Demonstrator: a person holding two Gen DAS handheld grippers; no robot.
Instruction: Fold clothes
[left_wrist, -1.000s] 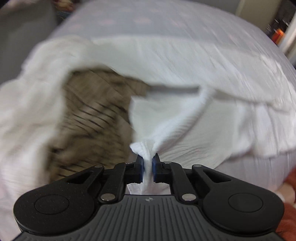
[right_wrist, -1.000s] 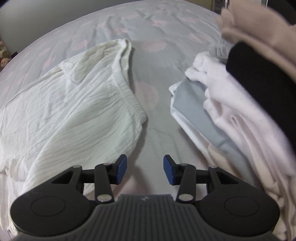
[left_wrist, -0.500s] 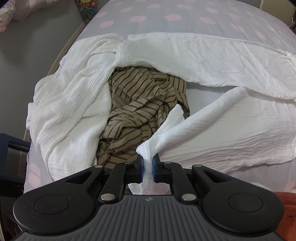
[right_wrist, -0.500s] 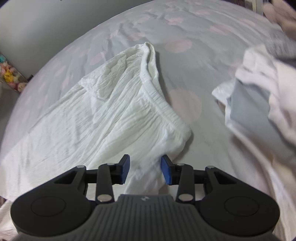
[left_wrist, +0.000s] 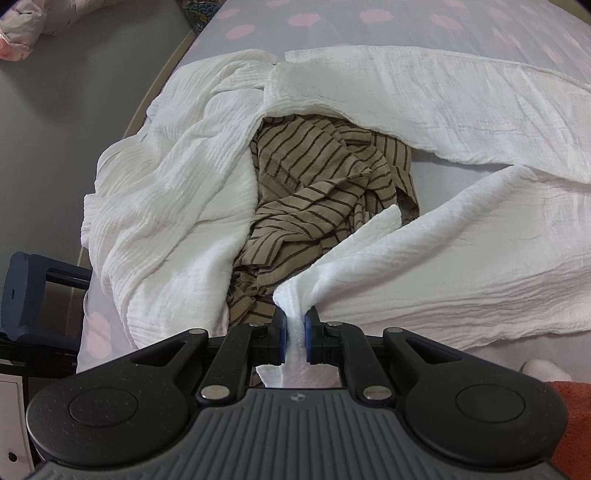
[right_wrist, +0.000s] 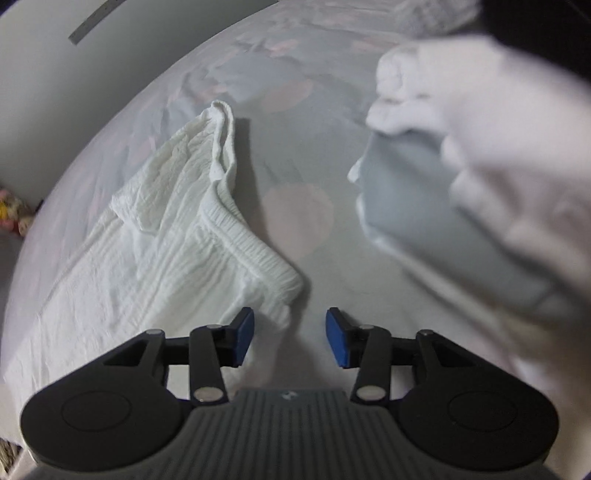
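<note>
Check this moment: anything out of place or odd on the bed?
One thing: a crumpled tan striped garment lies bunched between the white trousers' legs, partly under them. The left gripper pinches a trouser hem.

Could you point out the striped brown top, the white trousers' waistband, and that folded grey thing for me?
striped brown top (left_wrist: 317, 192), left wrist view, crumpled middle.
white trousers' waistband (right_wrist: 255, 251), right wrist view, gathered elastic band.
folded grey thing (right_wrist: 417, 206), right wrist view, flat grey face.

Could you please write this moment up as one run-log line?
left gripper: shut on white garment | right gripper: opening over waistband corner, not gripping | striped shirt: beneath
</note>
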